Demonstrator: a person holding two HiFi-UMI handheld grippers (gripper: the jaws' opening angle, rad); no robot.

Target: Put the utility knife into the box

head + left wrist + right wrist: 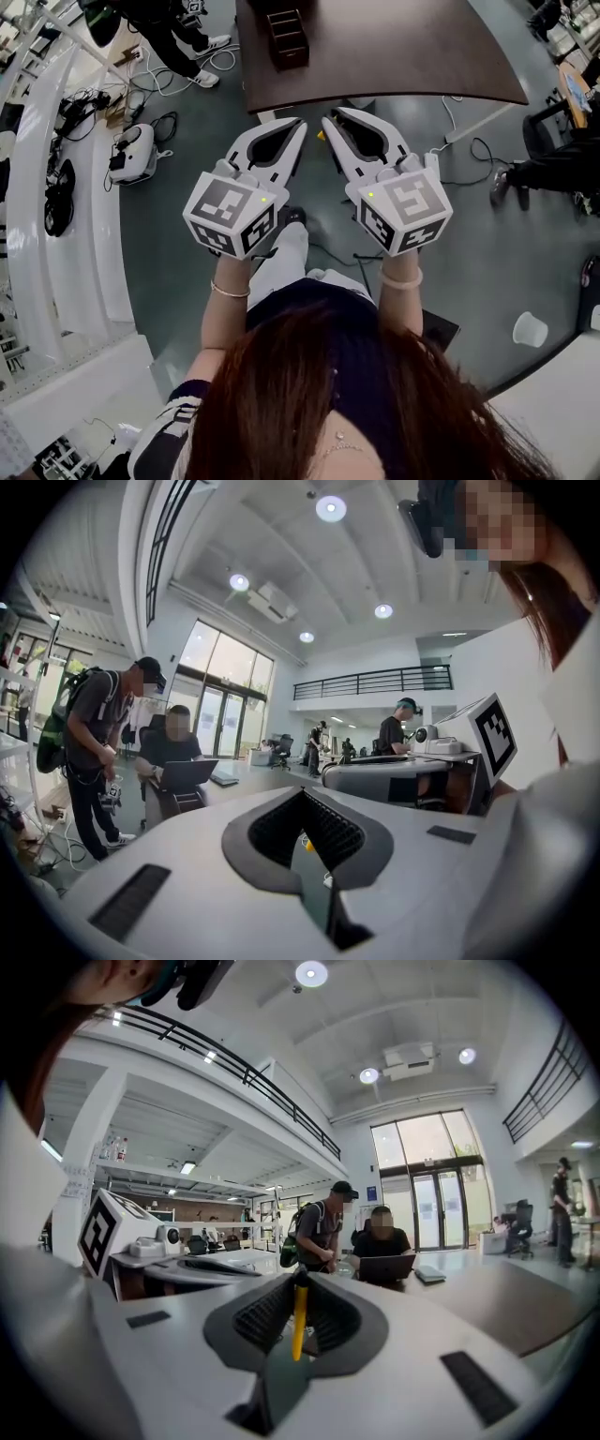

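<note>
Both grippers are held up side by side over the floor, just short of the dark brown table (403, 56). A dark open box (289, 37) stands on that table near its far left. My right gripper (330, 127) is shut on a thin yellow utility knife (298, 1321) with a dark end, which stands upright between its jaws; a yellow bit of the knife (322, 135) shows at the tips. My left gripper (300, 125) is shut with nothing in it. Through its jaw gap (305, 803) a small yellow speck of the knife (307, 842) shows.
Cables and a white device (131, 152) lie on the floor at the left. A white cup (530, 328) stands at the lower right. A person stands beyond the table (178, 37), another sits with a laptop (386, 1265), and a chair (562, 141) is at the right.
</note>
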